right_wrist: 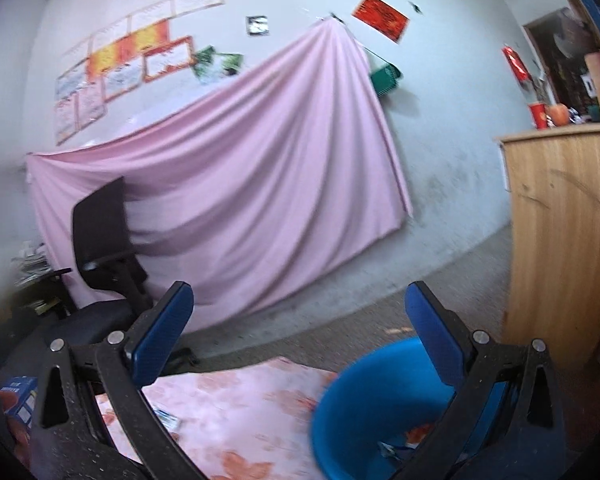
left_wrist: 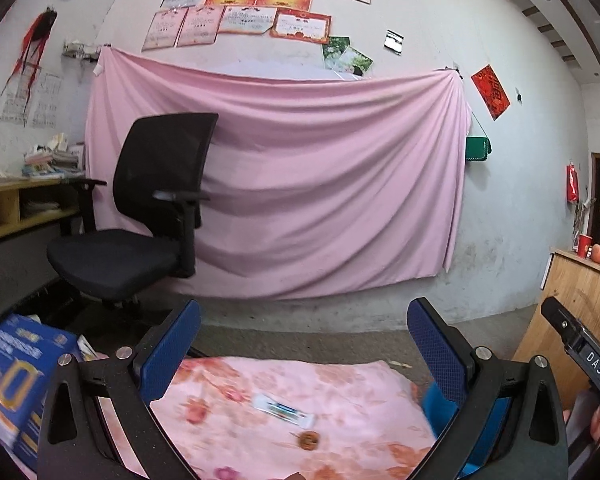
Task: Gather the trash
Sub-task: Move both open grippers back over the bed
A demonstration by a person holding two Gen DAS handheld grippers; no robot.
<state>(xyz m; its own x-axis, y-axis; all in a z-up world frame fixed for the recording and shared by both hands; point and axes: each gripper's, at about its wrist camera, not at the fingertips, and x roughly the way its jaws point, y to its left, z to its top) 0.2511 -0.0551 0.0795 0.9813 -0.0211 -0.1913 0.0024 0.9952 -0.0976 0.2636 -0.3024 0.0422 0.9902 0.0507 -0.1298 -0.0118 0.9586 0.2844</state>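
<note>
A white wrapper with coloured print point(left_wrist: 285, 410) lies on the pink floral cloth point(left_wrist: 340, 392), and a small round brown piece point(left_wrist: 309, 440) sits just below it. My left gripper point(left_wrist: 304, 344) hangs open above them, holding nothing. A blue bin point(right_wrist: 364, 396) stands at the cloth's right edge and holds some scraps point(right_wrist: 418, 434); it also shows behind my left gripper's right finger as the blue bin point(left_wrist: 436, 404). Over the bin's near side my right gripper point(right_wrist: 300, 320) stands open and empty. The wrapper point(right_wrist: 168, 420) peeks out beside the right gripper's left finger.
A black office chair point(left_wrist: 140, 216) stands at the left before a pink sheet point(left_wrist: 300, 184) hung on the wall. A blue box point(left_wrist: 16, 376) sits at the near left. A wooden cabinet point(right_wrist: 560, 240) rises at the right, with a red cup point(right_wrist: 539, 115) on top.
</note>
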